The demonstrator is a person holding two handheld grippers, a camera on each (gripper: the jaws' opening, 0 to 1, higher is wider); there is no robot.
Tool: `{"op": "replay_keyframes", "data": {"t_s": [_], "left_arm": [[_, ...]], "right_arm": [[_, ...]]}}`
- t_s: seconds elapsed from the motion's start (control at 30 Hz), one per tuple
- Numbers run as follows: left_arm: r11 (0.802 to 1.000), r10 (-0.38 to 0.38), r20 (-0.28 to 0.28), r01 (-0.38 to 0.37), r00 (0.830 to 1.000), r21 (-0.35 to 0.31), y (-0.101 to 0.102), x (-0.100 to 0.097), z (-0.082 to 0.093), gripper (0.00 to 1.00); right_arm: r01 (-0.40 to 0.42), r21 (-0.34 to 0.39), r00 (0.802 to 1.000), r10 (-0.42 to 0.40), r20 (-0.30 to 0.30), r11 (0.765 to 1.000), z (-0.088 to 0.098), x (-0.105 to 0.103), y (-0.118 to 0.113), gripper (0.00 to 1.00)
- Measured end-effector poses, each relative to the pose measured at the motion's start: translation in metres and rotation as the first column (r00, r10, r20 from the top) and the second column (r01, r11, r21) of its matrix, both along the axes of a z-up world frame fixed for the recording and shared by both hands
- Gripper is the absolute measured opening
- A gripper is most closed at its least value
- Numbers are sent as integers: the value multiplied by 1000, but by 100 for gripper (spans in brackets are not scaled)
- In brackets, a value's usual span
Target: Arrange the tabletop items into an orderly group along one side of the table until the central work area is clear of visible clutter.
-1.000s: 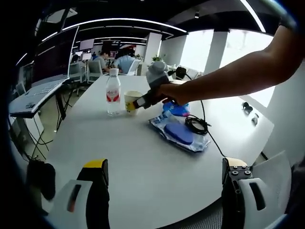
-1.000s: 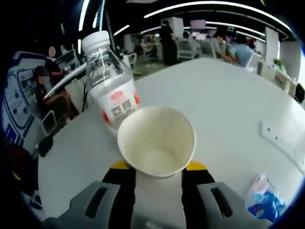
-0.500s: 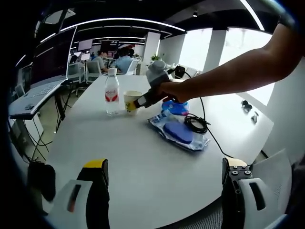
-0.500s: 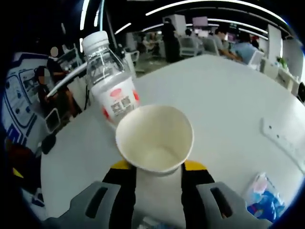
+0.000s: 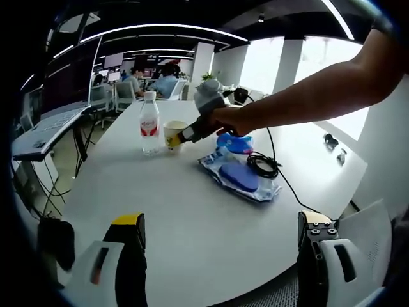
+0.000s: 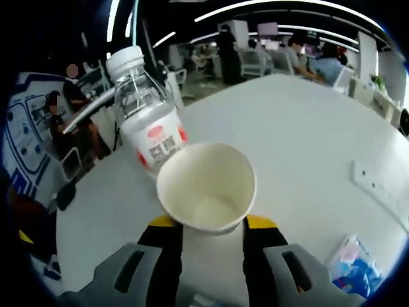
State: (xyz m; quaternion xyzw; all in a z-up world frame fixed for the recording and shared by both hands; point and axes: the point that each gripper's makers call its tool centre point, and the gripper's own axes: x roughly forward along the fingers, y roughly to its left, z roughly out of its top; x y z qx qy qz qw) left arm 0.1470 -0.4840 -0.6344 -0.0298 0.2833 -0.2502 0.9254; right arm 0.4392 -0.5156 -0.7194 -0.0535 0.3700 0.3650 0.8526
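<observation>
A paper cup (image 6: 206,187) sits between the yellow-tipped jaws of my right gripper (image 6: 208,224), which is shut on it. Just behind the cup stands a clear water bottle (image 6: 148,118) with a white cap and a red label. In the left gripper view the same cup (image 5: 173,135) and bottle (image 5: 149,123) stand close together on the white table (image 5: 185,211), with the right gripper (image 5: 186,136) reaching in on a person's arm. My left gripper (image 5: 220,252) hangs open over the table's near edge, holding nothing.
A blue pouch in clear plastic (image 5: 239,176) lies mid-table with a coiled black cable (image 5: 262,165) and blue packets (image 5: 235,143) beside it. A power strip (image 6: 377,188) lies to the cup's right. A desk with a laptop (image 5: 51,125) stands at the left; people sit at far desks.
The right gripper has carried the cup a little farther along the table and closer to the bottle. The left gripper has stayed in place.
</observation>
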Motion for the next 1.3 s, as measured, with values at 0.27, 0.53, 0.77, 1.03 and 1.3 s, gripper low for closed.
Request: {"op": "replay_keyframes", "data": {"t_s": [0.27, 0.53, 0.77, 1.03, 1.3], "left_arm": [[1000, -6, 2, 6, 1000, -5, -1, 0, 1, 100], [1000, -14, 7, 14, 1000, -7, -3, -1, 3, 100], [1000, -9, 12, 9, 1000, -9, -2, 0, 4, 100], [1000, -19, 12, 19, 1000, 0, -3, -1, 4, 100], [1000, -25, 14, 25, 1000, 0, -4, -1, 4, 100]], "right_arm": [[12, 9, 1000, -12, 1, 1000, 0, 3, -4, 36], [20, 10, 1000, -21, 10, 1000, 2, -1, -6, 37], [38, 30, 999, -38, 6, 999, 3, 2, -9, 37], [29, 20, 999, -30, 45, 999, 10, -14, -18, 39], [47, 13, 998, -48, 45, 999, 9, -30, -34, 39]]}}
